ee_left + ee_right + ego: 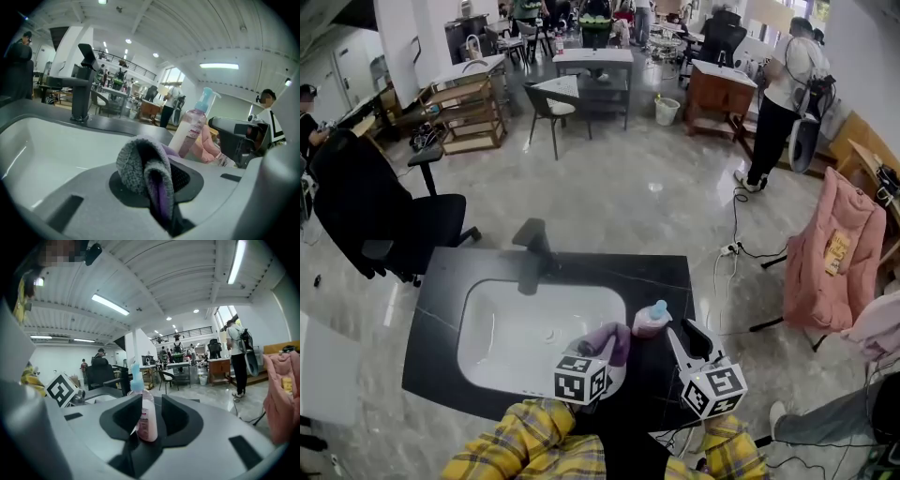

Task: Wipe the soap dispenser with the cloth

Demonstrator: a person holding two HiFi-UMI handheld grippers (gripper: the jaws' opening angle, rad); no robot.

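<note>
Past yellow plaid sleeves (534, 436), the left tongs (609, 356) clamp a folded grey-and-purple fleecy cloth (140, 164) over the white basin (497, 328)'s rim; the right tongs (681, 328) stand parted, framing the pink pump-top soap dispenser (651, 320) (gap at one pad), upright on the black counter (666, 272).

Head view looks steeply down; both gripper views share the soap dispenser (652, 321).
</note>
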